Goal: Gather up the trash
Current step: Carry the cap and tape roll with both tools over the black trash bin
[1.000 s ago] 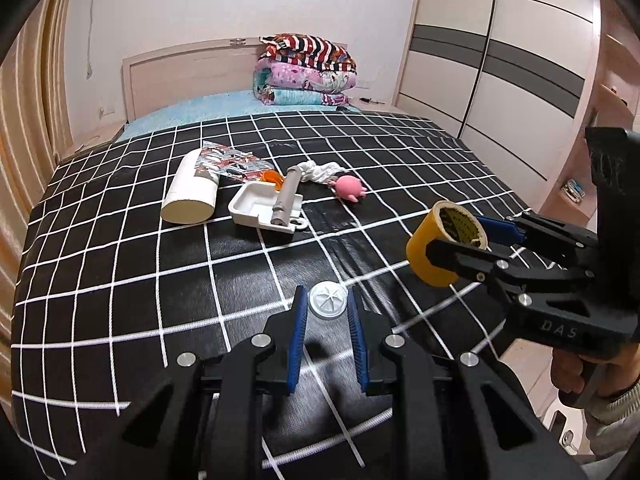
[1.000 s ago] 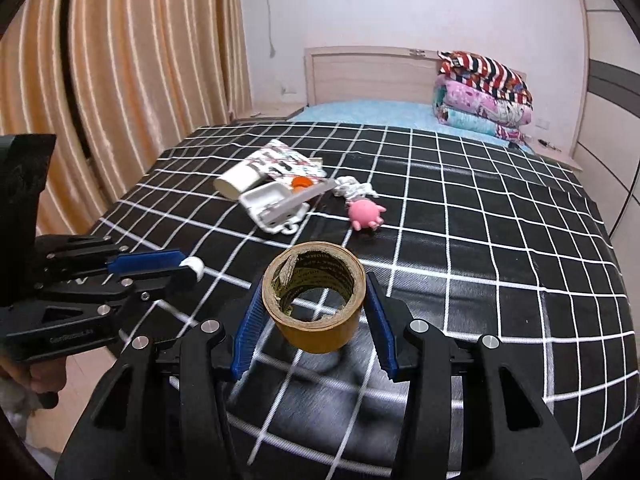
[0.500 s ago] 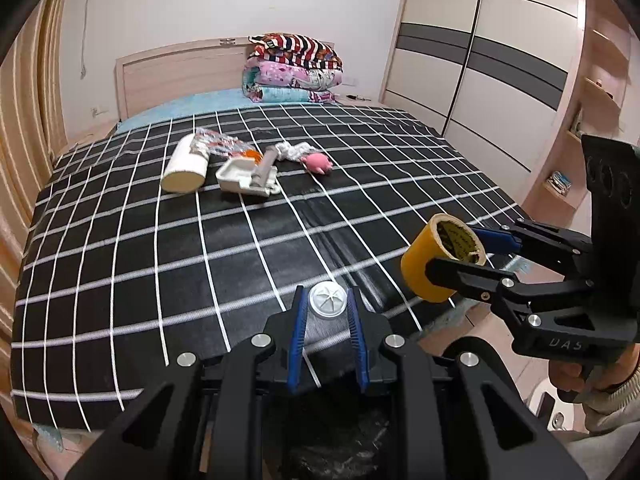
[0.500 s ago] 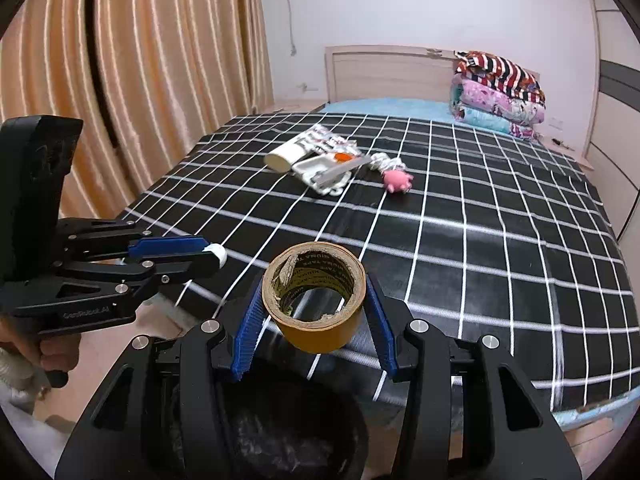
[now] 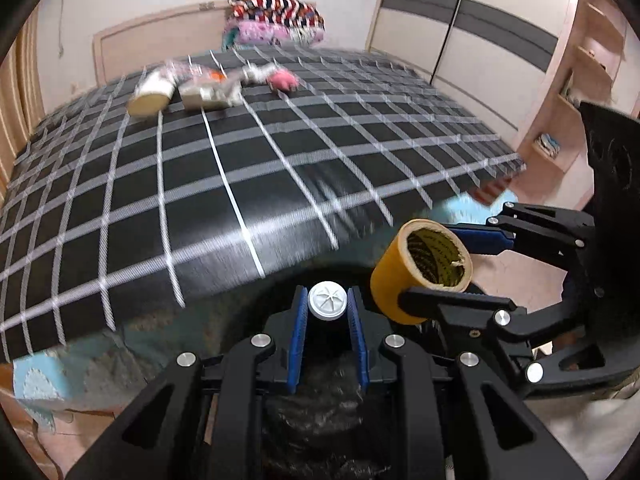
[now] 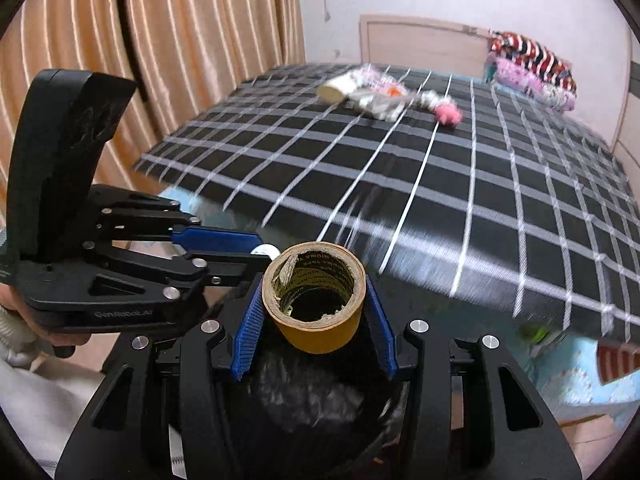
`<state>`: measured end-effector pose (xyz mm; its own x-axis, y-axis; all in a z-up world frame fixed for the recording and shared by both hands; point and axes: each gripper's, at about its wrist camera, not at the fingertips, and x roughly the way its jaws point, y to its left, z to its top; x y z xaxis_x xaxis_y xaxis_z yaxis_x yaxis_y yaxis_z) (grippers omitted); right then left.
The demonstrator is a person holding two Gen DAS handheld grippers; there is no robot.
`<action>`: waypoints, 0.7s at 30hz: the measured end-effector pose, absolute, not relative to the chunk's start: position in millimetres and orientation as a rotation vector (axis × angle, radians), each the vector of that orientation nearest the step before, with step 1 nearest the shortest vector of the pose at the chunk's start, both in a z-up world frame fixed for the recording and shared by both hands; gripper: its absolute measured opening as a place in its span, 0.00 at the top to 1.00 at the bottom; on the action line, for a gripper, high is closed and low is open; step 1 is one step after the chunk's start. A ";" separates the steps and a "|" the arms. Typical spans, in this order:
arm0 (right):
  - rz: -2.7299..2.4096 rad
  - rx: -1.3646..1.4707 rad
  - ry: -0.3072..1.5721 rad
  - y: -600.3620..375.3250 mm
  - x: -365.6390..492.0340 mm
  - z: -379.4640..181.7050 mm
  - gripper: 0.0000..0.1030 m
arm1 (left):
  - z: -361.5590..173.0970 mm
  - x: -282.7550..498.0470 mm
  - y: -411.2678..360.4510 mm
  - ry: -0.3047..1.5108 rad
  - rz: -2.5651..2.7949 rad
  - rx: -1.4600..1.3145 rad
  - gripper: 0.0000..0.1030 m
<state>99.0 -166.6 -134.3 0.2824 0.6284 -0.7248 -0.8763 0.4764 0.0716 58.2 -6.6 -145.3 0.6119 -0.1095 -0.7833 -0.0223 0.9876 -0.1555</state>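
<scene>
Holding two bits of trash over a dark bag, the person is partway through the job. The left tongs [image 5: 327, 312] are squeezing a small white cap [image 5: 327, 301], which is sitting low in the middle of the left view. The right tongs [image 6: 314, 320] are clenching around a yellow tape roll [image 6: 314, 296], which is showing in the lower middle of the right view and at the lower right of the left view [image 5: 420, 270]. Both things are hanging just past the near edge of the bed [image 5: 200, 200], right above a black trash bag [image 6: 304, 404] that is filling the bottom of both views behind the tongs. So picking up these two things is looking done, and dropping them in is looking like the next bit; neither one is in the bag yet. More stuff is waiting far away at the top of the bed, in the upper left of the left view: a white tube [image 5: 152, 94], a white tray [image 5: 208, 94], a crinkly wrapper [image 5: 184, 70], something small and orange [image 5: 218, 76], a bit of cloth [image 5: 260, 72] and a pink toy [image 5: 282, 80]. It is all blurry, so I cannot tell which of it is really trash. Folded blankets [image 5: 276, 20] are sitting by the headboard, and they are probably staying there.
</scene>
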 end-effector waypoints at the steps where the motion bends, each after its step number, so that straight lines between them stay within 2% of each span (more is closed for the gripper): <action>1: 1.039 -0.386 0.788 -166.4 97.6 -141.5 0.54 | -151.2 57.4 -7.1 0.926 -0.050 -0.160 0.81; 14: 1.006 -0.426 0.994 -162.9 97.9 -208.6 0.54 | -226.4 50.9 -8.0 1.110 -0.053 -0.229 0.81; 21: 0.969 -0.452 1.056 -158.9 102.3 -228.9 0.54 | -241.6 55.6 -7.5 1.168 -0.055 -0.252 0.80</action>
